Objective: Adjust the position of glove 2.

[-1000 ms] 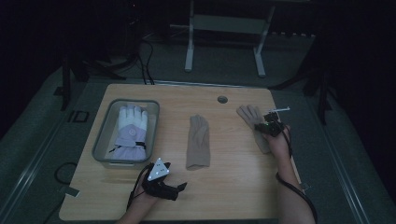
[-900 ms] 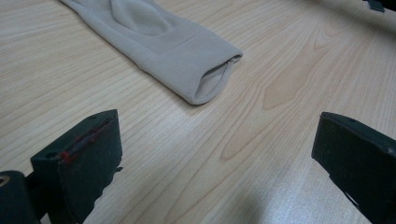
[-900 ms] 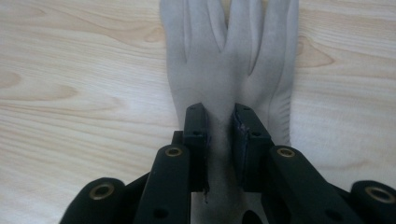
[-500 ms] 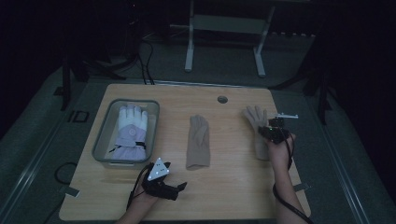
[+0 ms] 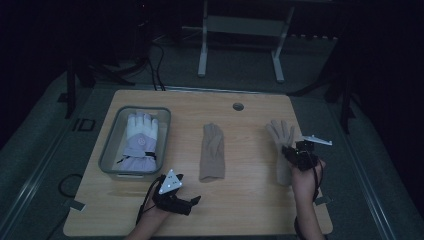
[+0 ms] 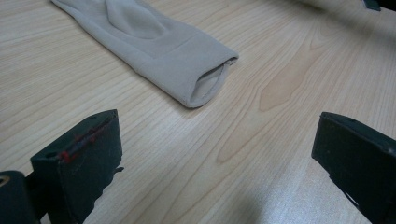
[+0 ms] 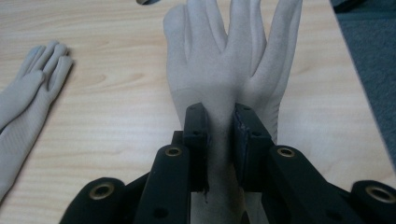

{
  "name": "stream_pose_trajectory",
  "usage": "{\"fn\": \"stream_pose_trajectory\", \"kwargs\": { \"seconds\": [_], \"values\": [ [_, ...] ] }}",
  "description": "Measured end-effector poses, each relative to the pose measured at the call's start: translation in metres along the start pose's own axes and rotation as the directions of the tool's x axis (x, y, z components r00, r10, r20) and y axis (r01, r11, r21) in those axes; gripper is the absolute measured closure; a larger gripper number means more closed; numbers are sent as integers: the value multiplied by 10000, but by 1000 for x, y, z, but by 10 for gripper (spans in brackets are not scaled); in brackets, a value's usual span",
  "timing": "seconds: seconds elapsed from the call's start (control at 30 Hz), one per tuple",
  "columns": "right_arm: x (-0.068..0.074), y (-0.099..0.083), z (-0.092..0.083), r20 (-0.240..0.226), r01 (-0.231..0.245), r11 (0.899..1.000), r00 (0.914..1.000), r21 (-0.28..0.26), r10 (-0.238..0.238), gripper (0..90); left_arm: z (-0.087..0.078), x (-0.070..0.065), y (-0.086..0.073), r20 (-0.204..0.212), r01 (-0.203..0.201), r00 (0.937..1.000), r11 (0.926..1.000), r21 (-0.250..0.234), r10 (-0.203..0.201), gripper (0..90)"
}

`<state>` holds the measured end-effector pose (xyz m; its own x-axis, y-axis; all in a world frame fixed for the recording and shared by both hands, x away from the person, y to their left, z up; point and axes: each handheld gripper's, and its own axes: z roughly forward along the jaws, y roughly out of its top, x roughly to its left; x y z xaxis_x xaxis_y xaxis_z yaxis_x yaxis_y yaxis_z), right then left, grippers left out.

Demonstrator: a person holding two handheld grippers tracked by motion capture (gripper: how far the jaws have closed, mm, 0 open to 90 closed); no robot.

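Observation:
A beige glove (image 5: 280, 137) (image 7: 233, 60) lies at the table's right side, fingers spread toward the far edge. My right gripper (image 5: 292, 152) (image 7: 219, 126) is shut on this glove, pinching a fold of fabric at the back of the hand. A second beige glove (image 5: 212, 150) (image 6: 154, 51) (image 7: 23, 102) lies flat at the table's middle, its open cuff toward me. My left gripper (image 5: 192, 201) (image 6: 215, 158) rests near the table's front edge, open, with bare wood between its pads and the middle glove's cuff ahead of it.
A clear tray (image 5: 112, 150) at the left holds a white and lilac winter glove (image 5: 140, 137). A round cable hole (image 5: 238, 106) sits near the table's far edge. Dark floor and a metal stand (image 5: 240, 45) lie beyond the table.
My right gripper has pulled back toward the table's front edge, drawing the right glove with it and stretching it out. The left gripper has stayed put.

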<state>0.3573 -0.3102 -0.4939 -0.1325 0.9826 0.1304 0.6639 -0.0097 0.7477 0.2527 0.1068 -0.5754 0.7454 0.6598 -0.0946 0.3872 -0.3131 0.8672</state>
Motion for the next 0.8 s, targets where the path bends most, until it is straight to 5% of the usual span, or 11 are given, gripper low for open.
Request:
{"fn": "stream_pose_trajectory", "kwargs": {
  "seconds": [0.3, 0.47, 0.8],
  "values": [
    [3, -21, 28, 109, 72, 9974, 9999, 719, -80, 759, 0, 1, 0, 73, 83, 9999, 10000, -27, -82, 20],
    [-1, -31, 44, 308, -259, 9926, 9993, 1183, 224, 748, -1, 1, 0, 84, 69, 9999, 10000, -42, -68, 20],
    [-6, -26, 35, -313, -153, 9948, 9993, 1006, 186, 610, -1, 0, 0, 93, 39, 9999, 10000, -11, -39, 20]
  ]
}}
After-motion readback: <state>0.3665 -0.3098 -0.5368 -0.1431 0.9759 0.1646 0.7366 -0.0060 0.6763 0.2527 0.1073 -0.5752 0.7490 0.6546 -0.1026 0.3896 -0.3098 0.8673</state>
